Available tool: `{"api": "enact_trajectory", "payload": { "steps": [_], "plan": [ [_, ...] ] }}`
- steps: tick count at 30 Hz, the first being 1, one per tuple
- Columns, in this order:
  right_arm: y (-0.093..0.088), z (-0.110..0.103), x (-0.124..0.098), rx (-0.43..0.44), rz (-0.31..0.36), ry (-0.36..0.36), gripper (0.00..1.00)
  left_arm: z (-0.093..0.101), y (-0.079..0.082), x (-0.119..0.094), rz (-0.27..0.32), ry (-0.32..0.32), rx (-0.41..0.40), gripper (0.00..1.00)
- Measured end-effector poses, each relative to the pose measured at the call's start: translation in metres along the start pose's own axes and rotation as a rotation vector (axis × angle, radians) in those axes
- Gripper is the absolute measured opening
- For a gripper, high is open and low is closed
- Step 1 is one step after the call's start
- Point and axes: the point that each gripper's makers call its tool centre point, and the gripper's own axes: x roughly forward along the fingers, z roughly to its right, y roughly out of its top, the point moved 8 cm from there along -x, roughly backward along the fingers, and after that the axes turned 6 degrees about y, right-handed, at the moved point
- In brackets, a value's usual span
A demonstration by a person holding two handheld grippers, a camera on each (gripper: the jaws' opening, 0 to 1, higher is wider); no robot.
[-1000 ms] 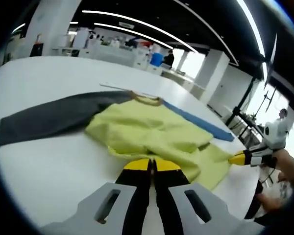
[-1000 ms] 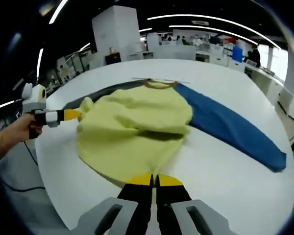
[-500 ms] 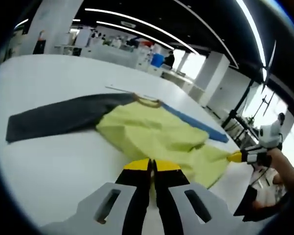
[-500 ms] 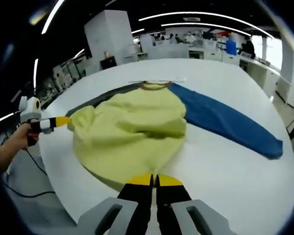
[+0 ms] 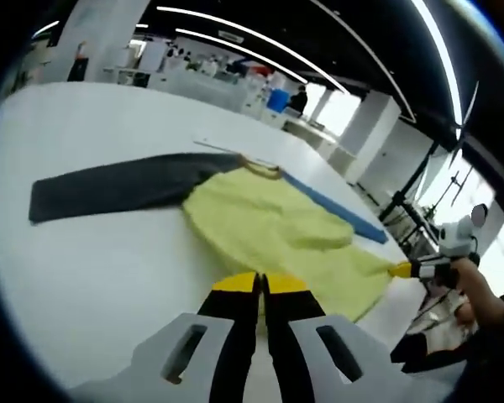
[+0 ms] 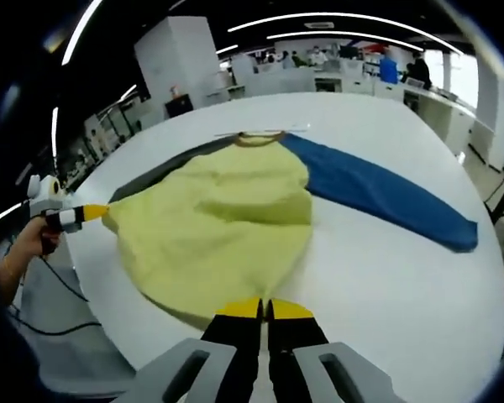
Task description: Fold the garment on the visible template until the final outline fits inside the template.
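Both tools, left [image 5: 261,284] and right [image 6: 265,309], clamped on the hem corners of the yellow shirt [image 6: 214,231]. Pulled wider than a second ago, flattening the body on the white surface [image 6: 386,277]. Folding not begun.

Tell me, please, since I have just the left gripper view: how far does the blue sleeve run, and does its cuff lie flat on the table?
Observer: In the right gripper view the blue sleeve lies flat on the white table, stretched out to its cuff.
Operator: Thank you. How does the yellow body look from that side?
Observer: The yellow body is spread wide, with a fold ridge across its upper part.
Operator: And where is the left gripper holding?
Observer: The left gripper is shut on the body's corner at the table's edge; the right gripper pinches the near hem.
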Motion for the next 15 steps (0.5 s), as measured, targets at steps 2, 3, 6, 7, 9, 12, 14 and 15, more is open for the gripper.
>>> {"api": "enact_trajectory", "payload": {
  "steps": [2, 3, 6, 7, 9, 12, 14, 15],
  "plan": [
    [-0.002, 0.0, -0.003, 0.003, -0.008, 0.0, 0.0, -0.002, -0.002, -0.004, -0.02, 0.001, 0.003, 0.0],
    [-0.003, -0.001, -0.004, 0.003, -0.01, 0.003, 0.0, -0.003, -0.003, -0.006, -0.025, 0.004, 0.005, 0.0],
    [-0.007, -0.003, -0.009, 0.011, -0.015, 0.011, 0.0, -0.007, -0.005, -0.014, -0.049, 0.009, 0.005, 0.0],
    [-0.009, -0.004, -0.011, 0.017, -0.017, 0.015, 0.0, -0.008, -0.006, -0.016, -0.055, 0.009, 0.001, 0.0],
    [-0.012, -0.006, -0.013, 0.021, -0.018, 0.019, 0.0, -0.011, -0.008, -0.019, -0.071, 0.012, -0.003, 0.0],
    [-0.017, -0.007, -0.015, 0.022, -0.029, 0.021, 0.0, -0.017, -0.014, -0.022, -0.097, 0.021, -0.004, 0.0],
    [-0.021, -0.008, -0.015, 0.023, -0.041, 0.022, 0.0, -0.021, -0.017, -0.022, -0.111, 0.031, -0.014, 0.0],
    [-0.024, -0.009, -0.015, 0.025, -0.049, 0.024, 0.0, -0.022, -0.019, -0.023, -0.12, 0.035, -0.019, 0.0]
  ]
}}
